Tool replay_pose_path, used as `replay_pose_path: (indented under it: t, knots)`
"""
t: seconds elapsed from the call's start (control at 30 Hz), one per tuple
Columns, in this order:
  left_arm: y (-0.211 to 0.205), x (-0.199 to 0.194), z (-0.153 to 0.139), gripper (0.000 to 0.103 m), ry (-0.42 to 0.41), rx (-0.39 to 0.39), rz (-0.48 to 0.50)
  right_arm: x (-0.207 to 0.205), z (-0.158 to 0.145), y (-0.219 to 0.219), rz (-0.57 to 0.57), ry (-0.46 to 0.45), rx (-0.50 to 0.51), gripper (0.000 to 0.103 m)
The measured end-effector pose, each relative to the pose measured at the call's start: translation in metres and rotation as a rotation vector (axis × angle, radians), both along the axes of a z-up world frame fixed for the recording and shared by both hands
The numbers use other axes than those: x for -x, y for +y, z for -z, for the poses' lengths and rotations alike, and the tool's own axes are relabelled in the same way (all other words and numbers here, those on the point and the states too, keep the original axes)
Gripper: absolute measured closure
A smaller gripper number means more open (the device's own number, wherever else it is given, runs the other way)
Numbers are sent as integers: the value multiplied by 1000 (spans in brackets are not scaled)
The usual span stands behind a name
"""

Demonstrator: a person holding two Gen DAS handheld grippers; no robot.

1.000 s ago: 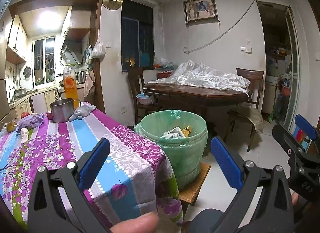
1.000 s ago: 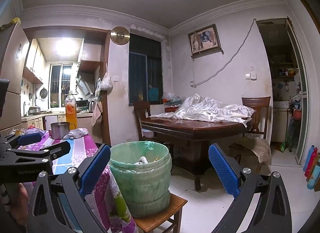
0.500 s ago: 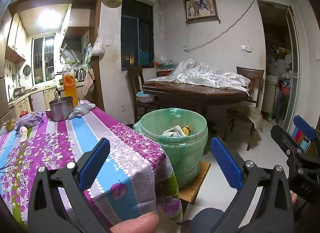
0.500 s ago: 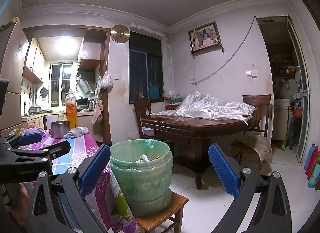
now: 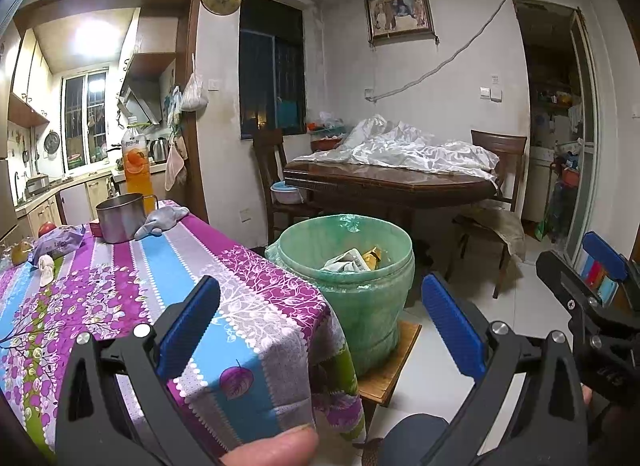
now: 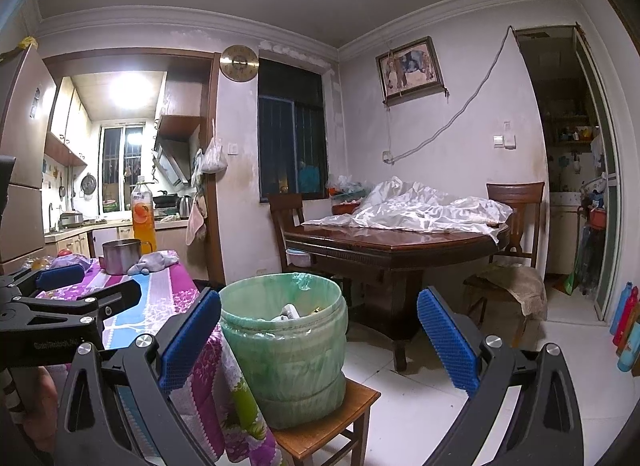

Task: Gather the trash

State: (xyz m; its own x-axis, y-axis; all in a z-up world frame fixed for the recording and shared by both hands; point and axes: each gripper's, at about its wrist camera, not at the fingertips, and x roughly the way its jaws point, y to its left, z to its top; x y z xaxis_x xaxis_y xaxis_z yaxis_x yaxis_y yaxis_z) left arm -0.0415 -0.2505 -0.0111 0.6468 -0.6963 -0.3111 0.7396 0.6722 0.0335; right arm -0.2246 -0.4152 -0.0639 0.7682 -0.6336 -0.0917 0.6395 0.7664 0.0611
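A green-lined trash bin [image 5: 352, 266] stands on a low wooden stool [image 5: 390, 370] beside the table; it also shows in the right wrist view [image 6: 288, 350]. Wrappers and paper [image 5: 352, 260] lie inside it. My left gripper [image 5: 320, 330] is open and empty, over the near corner of the floral tablecloth [image 5: 120, 298]. My right gripper [image 6: 318, 342] is open and empty, level with the bin and short of it. On the cloth far left lie a purple wrapper [image 5: 60, 242] and a small white crumpled piece [image 5: 46, 268].
A metal pot [image 5: 120, 215], a grey cloth [image 5: 162, 219], an orange drink bottle [image 5: 136, 161] and fruit [image 5: 46, 227] sit at the table's far end. A dark wooden dining table [image 6: 392, 242] with chairs stands behind the bin. Bottles [image 6: 626, 326] stand on the floor right.
Both grippers have drifted slightly; the views have shifted a little. Both stay open and empty.
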Motion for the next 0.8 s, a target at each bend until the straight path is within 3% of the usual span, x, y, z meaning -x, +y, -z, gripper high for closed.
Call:
replay_pose_path:
  t: [0.3, 0.6, 0.8]
  knots:
    - [-7, -8, 1, 6, 31, -6, 41, -2, 0, 3, 0, 4, 2, 5]
    - [-17, -20, -5, 6, 37, 0, 11, 0, -2, 5, 12, 2, 1, 5]
    - [-33, -47, 12, 6, 117, -57, -20, 2, -2, 4, 15, -1, -3, 5]
